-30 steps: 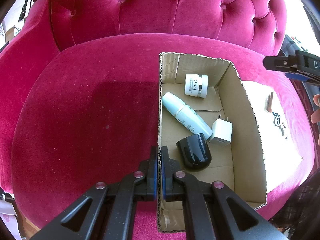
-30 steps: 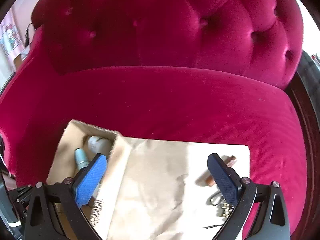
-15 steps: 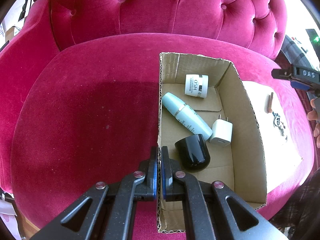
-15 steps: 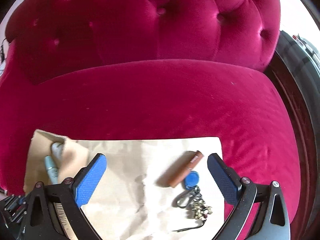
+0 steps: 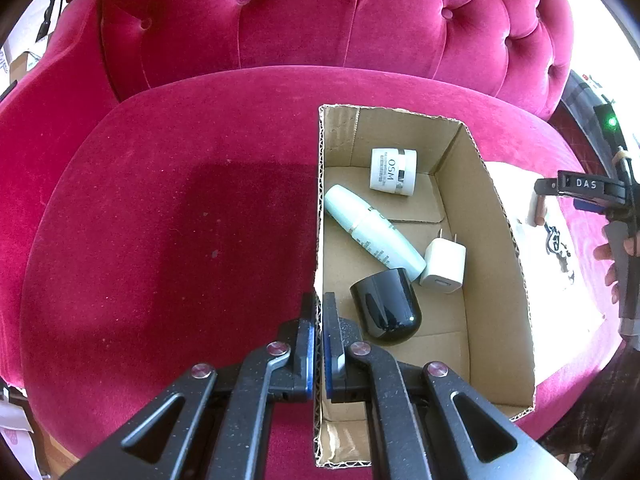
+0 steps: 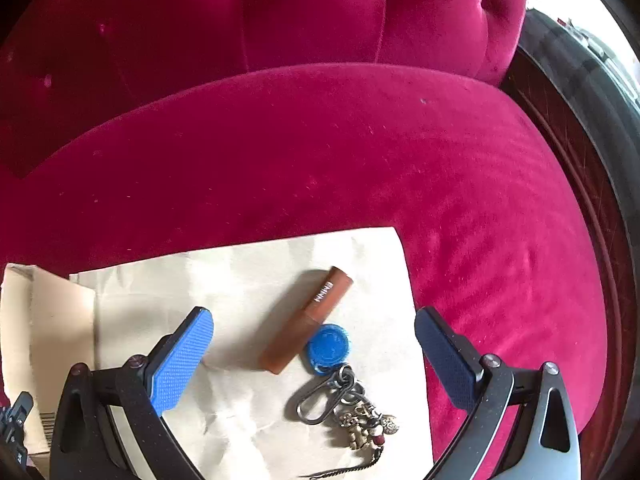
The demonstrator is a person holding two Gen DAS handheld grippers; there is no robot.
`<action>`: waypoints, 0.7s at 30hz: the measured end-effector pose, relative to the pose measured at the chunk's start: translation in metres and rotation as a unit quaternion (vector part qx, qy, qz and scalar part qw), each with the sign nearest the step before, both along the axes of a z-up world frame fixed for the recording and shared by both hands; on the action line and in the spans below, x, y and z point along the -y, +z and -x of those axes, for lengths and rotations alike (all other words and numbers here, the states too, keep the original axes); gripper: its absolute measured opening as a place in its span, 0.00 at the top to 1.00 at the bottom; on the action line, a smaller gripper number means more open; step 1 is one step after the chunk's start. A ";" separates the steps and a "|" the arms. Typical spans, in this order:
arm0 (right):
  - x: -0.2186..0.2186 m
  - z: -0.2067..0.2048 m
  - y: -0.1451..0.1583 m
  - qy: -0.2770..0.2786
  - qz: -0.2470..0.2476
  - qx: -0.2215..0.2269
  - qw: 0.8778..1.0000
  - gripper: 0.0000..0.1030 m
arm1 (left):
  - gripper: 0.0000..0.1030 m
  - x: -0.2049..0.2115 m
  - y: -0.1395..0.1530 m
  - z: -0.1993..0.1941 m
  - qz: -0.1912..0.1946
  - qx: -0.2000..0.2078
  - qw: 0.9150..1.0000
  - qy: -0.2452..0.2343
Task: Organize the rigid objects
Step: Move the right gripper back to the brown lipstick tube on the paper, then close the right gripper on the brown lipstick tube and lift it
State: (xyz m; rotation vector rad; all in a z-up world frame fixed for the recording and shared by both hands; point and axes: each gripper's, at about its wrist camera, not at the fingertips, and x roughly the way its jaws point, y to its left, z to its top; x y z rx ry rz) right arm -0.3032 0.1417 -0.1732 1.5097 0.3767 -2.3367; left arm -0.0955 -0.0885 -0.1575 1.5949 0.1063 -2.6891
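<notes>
My left gripper (image 5: pixel 319 320) is shut on the left wall of an open cardboard box (image 5: pixel 496 240) on the red velvet seat. Inside the box lie a white jar (image 5: pixel 394 171), a pale blue bottle (image 5: pixel 372 232), a white charger plug (image 5: pixel 444 266) and a black rounded cup (image 5: pixel 386 306). My right gripper (image 6: pixel 314 316) hangs open and wide over a cream paper sheet (image 6: pixel 240 280) to the right of the box. Between its fingers, lower down on the paper, lie a brown tube (image 6: pixel 308 318) and a blue round tag (image 6: pixel 328 348) on a keyring with charms (image 6: pixel 344 404).
The tufted red backrest (image 5: pixel 320 12) rises behind the seat. A dark wooden frame (image 6: pixel 580 140) runs along the seat's right edge. A person's hand (image 5: pixel 612 264) holds the right gripper at the right rim of the left wrist view.
The right gripper has moved right and down, from over the box's edge to over the brown tube and keyring. The left gripper has stayed put on the box wall.
</notes>
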 end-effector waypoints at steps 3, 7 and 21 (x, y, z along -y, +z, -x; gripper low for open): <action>-0.002 0.004 -0.007 -0.003 0.000 0.009 1.000 0.00 | 0.97 0.000 0.000 0.000 0.000 0.000 1.000 0.000; -0.003 0.005 -0.014 -0.004 -0.002 0.014 1.000 0.01 | 0.97 0.000 0.000 -0.001 0.000 0.000 1.000 0.000; -0.004 0.008 -0.013 0.000 0.008 0.027 1.000 0.65 | 0.97 -0.004 0.000 -0.002 0.001 0.001 1.000 0.000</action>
